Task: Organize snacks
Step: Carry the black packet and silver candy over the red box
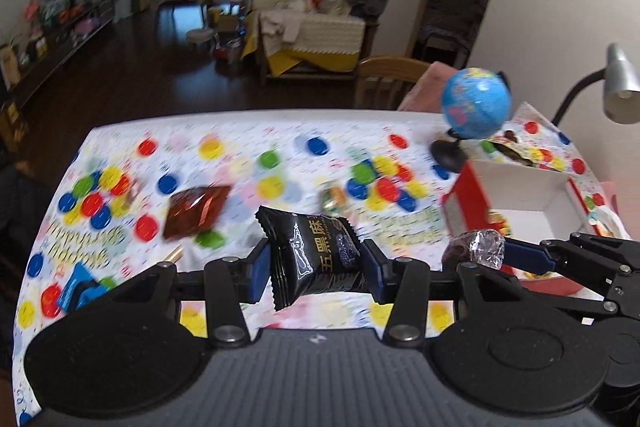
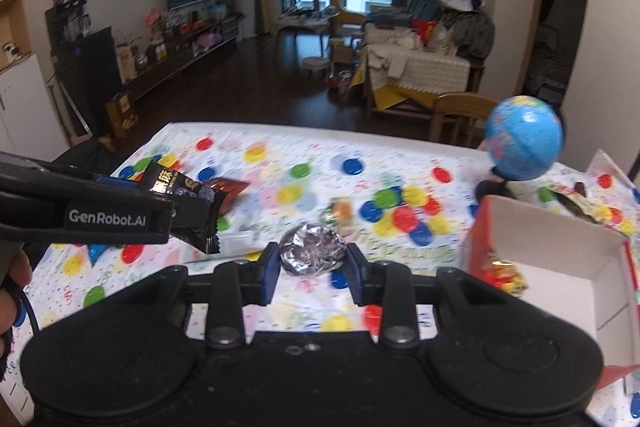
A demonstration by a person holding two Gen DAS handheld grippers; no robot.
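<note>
— Above the spotted tablecloth (image 1: 248, 147), both grippers loaded. Left gripper (image 1: 318, 267) clamped on a black sachet (image 1: 316, 255), pads pressing its two long sides; right gripper (image 2: 312, 263) closed on a foil-wrapped ball (image 2: 312, 251).

— And the destination?

— Probably the red box (image 2: 560, 259) with white inner walls, off to the right beside the small globe (image 2: 524, 143). Already holding one bright wrapped sweet (image 2: 504, 271) in the near corner.

— Advice for the drop?

— Better to carry level, clear the near wall, then lower well inside before letting go. One gripper at a time, since the opening looks tight for two. Right side nearer, so likely first.

— Handling?

— Sachet: glossy film, crimped saw-tooth ends, pillow-shaped, bowing between the pads. Slippery, so no easing of grip on the way. Ball: crinkled silver foil, round, dented easily; apt to roll once released, hence a low drop against a wall.

— Left on the table?

— Brown shiny packet (image 1: 196, 213), faceted like folded foil, lying flat; a small green-and-orange candy (image 1: 334, 199) near the middle; a blue packet (image 1: 78, 289) at the near left edge. Blurred, so finer detail impossible to tell.
</note>
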